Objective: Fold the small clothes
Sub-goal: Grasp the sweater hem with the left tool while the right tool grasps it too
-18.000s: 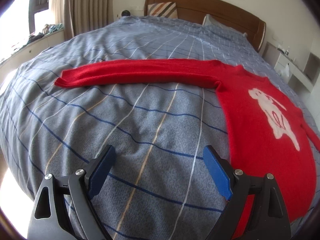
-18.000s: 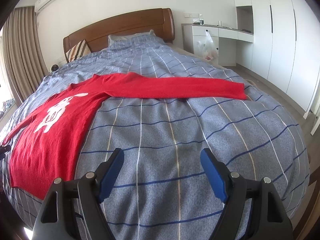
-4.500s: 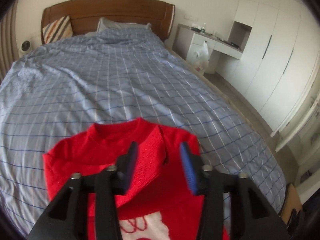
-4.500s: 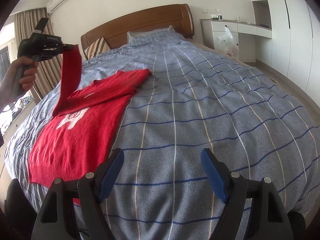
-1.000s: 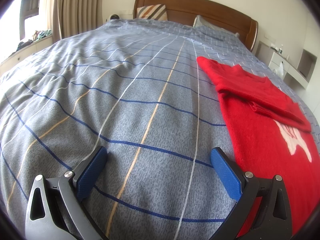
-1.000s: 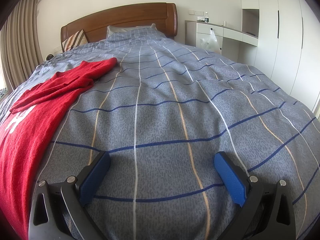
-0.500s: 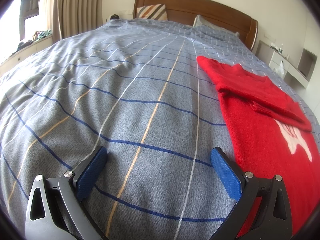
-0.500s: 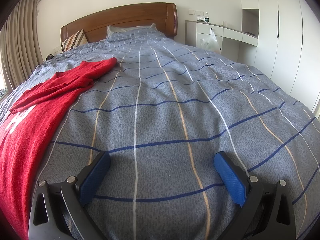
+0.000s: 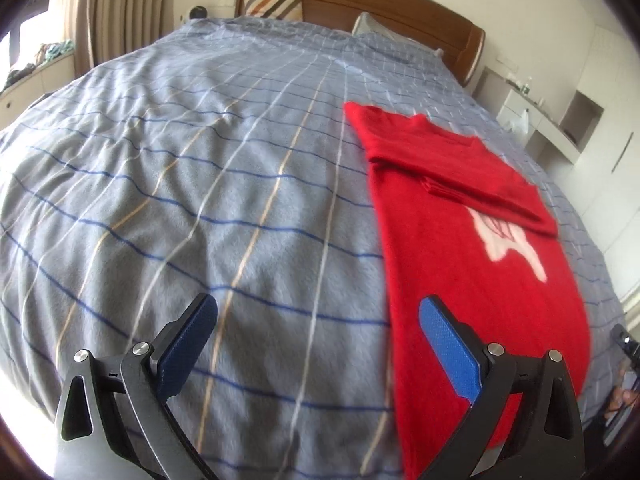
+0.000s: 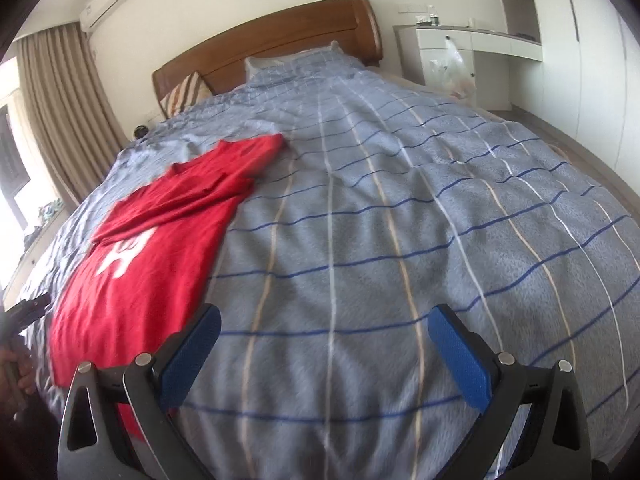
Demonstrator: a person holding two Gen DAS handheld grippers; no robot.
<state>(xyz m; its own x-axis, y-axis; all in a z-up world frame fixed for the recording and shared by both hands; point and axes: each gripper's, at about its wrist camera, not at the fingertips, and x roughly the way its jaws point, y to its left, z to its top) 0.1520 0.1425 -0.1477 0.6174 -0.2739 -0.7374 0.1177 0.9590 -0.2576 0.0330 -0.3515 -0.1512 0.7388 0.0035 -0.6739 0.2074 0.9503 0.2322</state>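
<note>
Left view: the red sweater (image 9: 472, 248) lies flat on the bed (image 9: 200, 180), sleeves folded across its chest, likely to make it narrow. The left tongs (image 9: 318, 344) are wide open and hold nothing.

Right view: the right tongs (image 10: 324, 354) are also wide open and empty, the sweater to their left.

A wide bed under a grey-blue checked duvet (image 9: 200, 184) fills the room, backed by a curved brown wooden headboard (image 10: 280, 36) and a striped cushion (image 9: 274, 3). Beige pleated curtains (image 10: 64, 112) hang far left; white built-in cupboards (image 10: 580, 48) stand right.
</note>
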